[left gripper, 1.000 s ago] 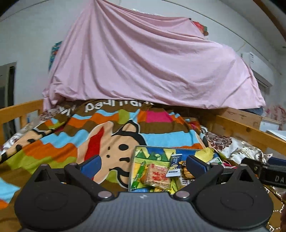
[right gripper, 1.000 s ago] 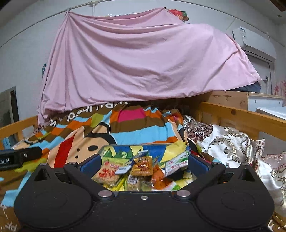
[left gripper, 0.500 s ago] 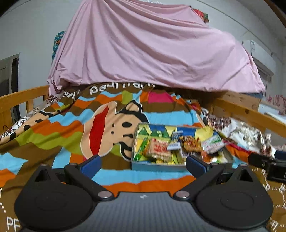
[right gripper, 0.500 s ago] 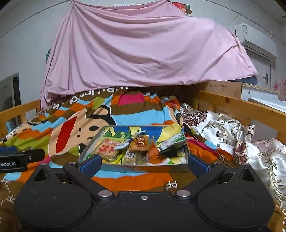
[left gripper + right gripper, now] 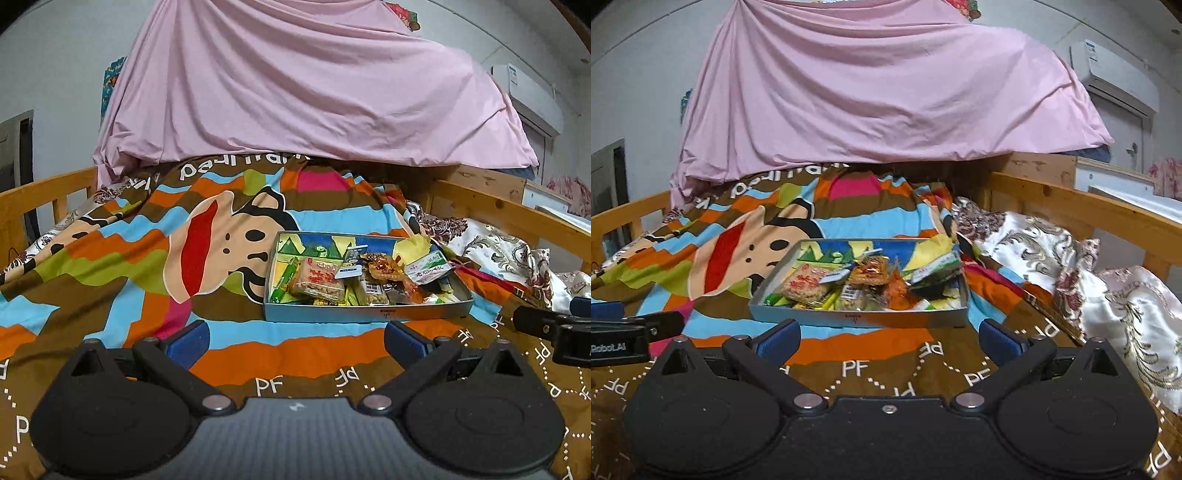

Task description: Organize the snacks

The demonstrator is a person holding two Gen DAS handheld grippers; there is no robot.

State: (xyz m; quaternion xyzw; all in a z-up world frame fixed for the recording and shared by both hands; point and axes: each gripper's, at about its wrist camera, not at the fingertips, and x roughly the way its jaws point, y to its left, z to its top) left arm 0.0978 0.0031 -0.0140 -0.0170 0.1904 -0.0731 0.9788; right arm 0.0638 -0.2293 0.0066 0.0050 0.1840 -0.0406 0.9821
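The snack tray (image 5: 365, 314) is set on the bed blanket (image 5: 110, 266), ahead of both grippers. The left gripper (image 5: 295, 338) and right gripper (image 5: 889, 336) are held empty, fingers spread. On soft bedding, the tray may be tipped by an uneven grasp.

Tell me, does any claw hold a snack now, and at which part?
Nothing is held. The left claw and the right claw are both open and empty, short of the tray, where the snacks lie.

A wooden-railed bed (image 5: 480, 206) fills the frame, spread with a striped cartoon blanket (image 5: 129, 258). Right of centre on it sits a tray (image 5: 365, 312) of snacks (image 5: 317, 280).
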